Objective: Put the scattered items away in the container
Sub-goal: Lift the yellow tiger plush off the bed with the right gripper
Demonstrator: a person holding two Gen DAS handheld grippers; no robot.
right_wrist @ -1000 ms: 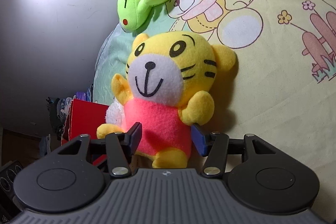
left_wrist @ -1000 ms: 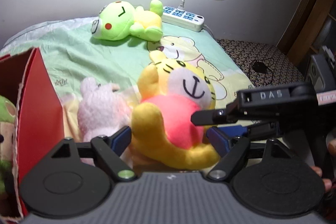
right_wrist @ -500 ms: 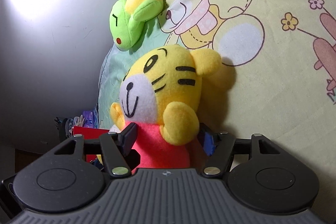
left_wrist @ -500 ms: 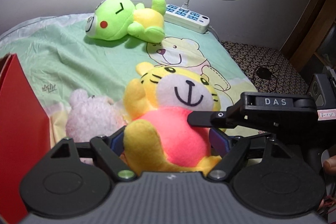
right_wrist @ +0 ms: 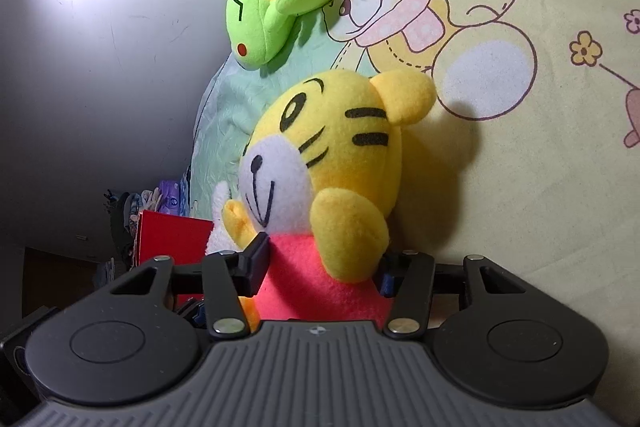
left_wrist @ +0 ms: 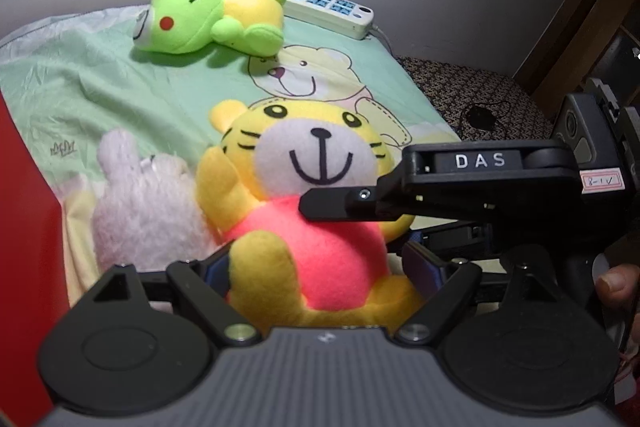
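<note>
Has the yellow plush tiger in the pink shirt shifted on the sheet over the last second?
Yes. In the right wrist view the yellow plush tiger has tipped from facing the camera to its side, head turned left, away from the printed bear on the sheet.

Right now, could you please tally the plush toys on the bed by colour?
Yellow: 1, the yellow tiger
Green: 1, the green frog
Pale pink: 1, the pink plush
Total: 3
</note>
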